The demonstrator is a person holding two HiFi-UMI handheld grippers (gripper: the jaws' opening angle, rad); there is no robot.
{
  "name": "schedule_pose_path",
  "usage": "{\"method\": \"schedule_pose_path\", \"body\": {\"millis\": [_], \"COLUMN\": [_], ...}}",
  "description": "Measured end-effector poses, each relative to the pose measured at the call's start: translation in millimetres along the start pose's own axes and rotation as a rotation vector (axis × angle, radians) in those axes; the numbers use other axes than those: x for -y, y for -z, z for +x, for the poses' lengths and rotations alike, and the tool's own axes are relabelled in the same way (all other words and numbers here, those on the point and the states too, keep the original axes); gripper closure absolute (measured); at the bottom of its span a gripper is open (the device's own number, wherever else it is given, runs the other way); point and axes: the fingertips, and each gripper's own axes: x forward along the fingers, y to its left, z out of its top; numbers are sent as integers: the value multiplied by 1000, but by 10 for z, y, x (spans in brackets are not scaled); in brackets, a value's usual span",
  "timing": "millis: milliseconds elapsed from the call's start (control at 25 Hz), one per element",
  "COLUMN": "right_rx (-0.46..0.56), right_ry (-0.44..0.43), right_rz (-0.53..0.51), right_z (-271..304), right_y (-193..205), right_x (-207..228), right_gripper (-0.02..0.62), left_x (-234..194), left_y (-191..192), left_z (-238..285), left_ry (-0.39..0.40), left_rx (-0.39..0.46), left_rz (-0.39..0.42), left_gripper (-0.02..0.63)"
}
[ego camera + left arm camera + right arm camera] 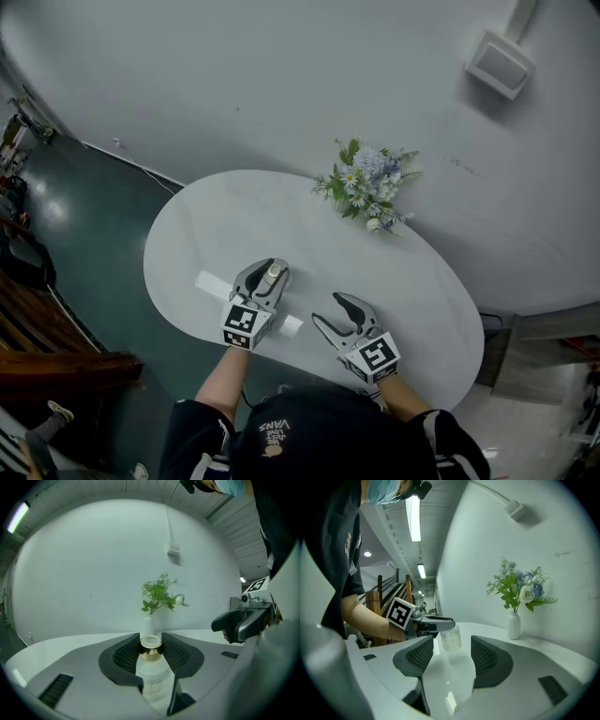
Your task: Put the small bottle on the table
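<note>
A small clear bottle (151, 670) with a gold cap stands upright between my left gripper's (150, 640) pads, which are shut on its neck. From the head view, the bottle (274, 272) and left gripper (271, 266) are over the front left of the white oval table (206, 234). In the right gripper view the bottle (451, 638) hangs from the left gripper (433, 623) close above the tabletop; I cannot tell whether its base touches. My right gripper (328, 309) is open and empty, just right of the left one, its jaws (451, 642) pointing toward the bottle.
A white vase of flowers (368, 187) stands at the table's far edge against the wall. A pale flat strip (214, 284) lies on the table by the left gripper. Dark floor and wooden furniture (47, 347) lie to the left.
</note>
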Motion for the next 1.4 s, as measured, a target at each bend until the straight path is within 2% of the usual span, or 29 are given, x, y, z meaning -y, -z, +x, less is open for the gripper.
{"method": "schedule_pose_path", "body": {"millis": [280,360,520,800,1400], "right_rx": [-13,-8,5,0,5], "right_ry": [11,6,3,28,60], "right_rz": [17,27,40,62,84], "right_z": [10,10,16,9,-35], "right_y": [77,104,94,195,190], "right_x": [168,199,250,376,509], "right_gripper": [342,449,518,540,545], "left_x": [-110,-146,-200,-281,-389], "left_y": [79,95,124,187,308], "left_z": [321,406,558,750,862], "left_ry": [-9,-17,-21,-31,-57], "left_rx": [-10,-8,-5,-4,-8], "left_rz": [37,43,46,19,-18], "left_gripper": [443,443,443,443,443]}}
